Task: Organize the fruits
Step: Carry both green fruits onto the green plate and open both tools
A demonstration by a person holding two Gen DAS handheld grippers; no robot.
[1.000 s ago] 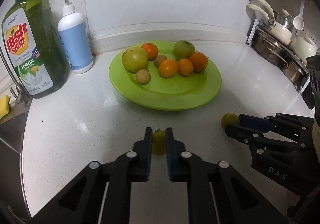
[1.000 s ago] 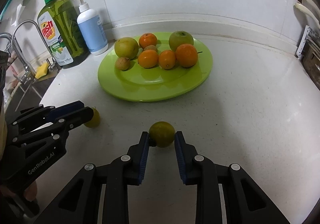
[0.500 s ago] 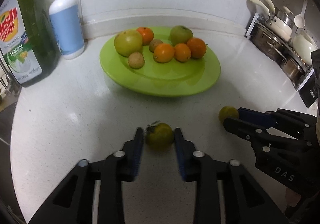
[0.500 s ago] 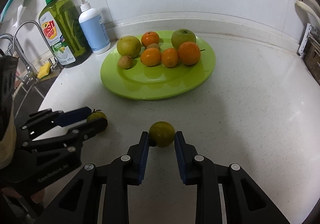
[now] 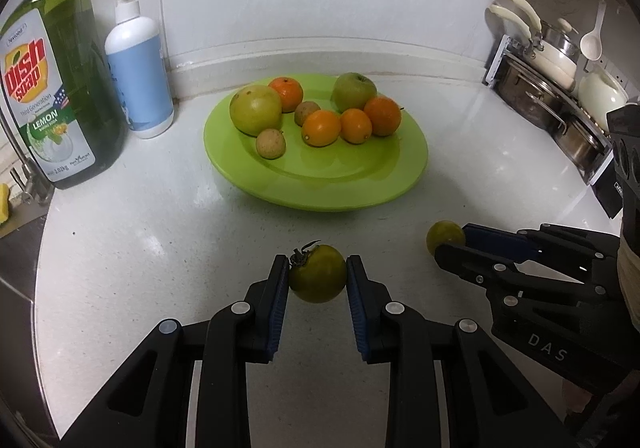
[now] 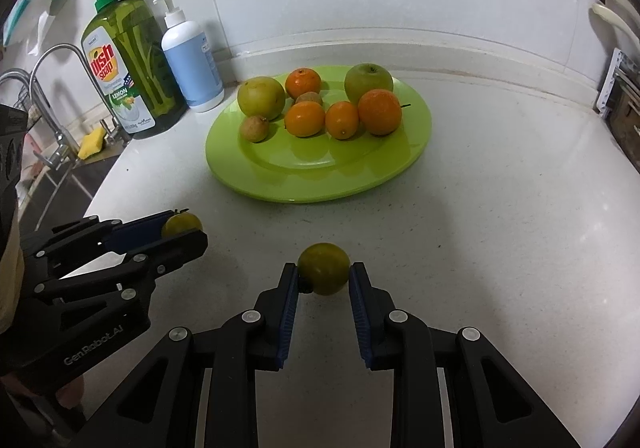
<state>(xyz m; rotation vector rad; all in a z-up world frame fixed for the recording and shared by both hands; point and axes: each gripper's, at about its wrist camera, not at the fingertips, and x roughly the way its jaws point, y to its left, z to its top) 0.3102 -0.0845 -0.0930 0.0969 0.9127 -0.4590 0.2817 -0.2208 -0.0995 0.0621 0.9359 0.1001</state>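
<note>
A lime-green plate on the white counter holds several fruits: oranges, two green apples and small brown fruits, all at its far side. My left gripper is shut on a small green fruit with a stem, short of the plate's near rim and, it seems, a little above the counter. To its right, my right gripper is shut on a second round green fruit low over the counter.
A green dish-soap bottle and a white-and-blue pump bottle stand at the back left. A tap, sink and yellow sponge lie left. Pots on a rack stand at the right edge.
My left gripper took hold of the stemmed green fruit, lifted it a little and drew nearer the plate. The right gripper has kept still, shut on its fruit.
</note>
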